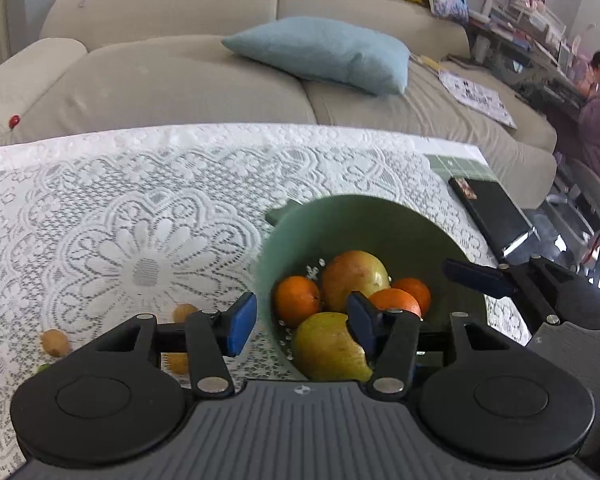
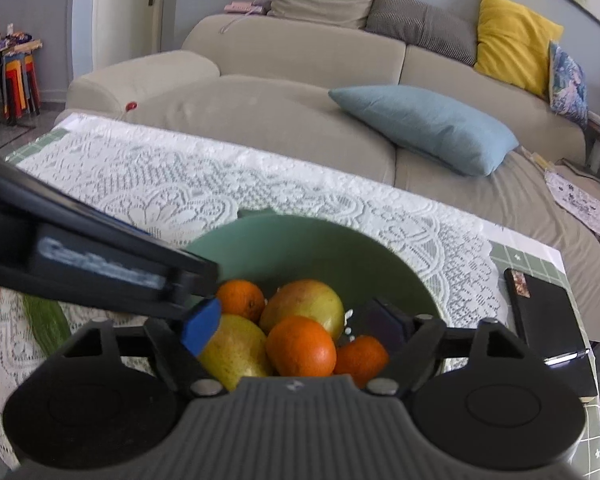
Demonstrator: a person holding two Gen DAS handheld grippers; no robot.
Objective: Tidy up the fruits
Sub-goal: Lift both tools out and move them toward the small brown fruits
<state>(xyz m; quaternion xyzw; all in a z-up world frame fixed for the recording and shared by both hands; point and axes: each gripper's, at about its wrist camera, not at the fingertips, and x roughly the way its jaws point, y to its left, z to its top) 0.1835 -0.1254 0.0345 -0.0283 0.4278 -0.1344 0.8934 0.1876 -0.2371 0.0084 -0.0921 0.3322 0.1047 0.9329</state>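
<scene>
The green bowl (image 1: 364, 220) sits lower right of centre in the left wrist view, on the lace cloth (image 1: 140, 208), holding three oranges (image 1: 296, 300), a mango (image 1: 354, 278) and a pear (image 1: 328, 346). The left gripper (image 1: 302, 326) hangs released over the bowl's near rim, gripping nothing. The right gripper (image 2: 296, 324) is spread wide above the fruit, empty. Small fruits (image 1: 55, 342) lie at lower left.
</scene>
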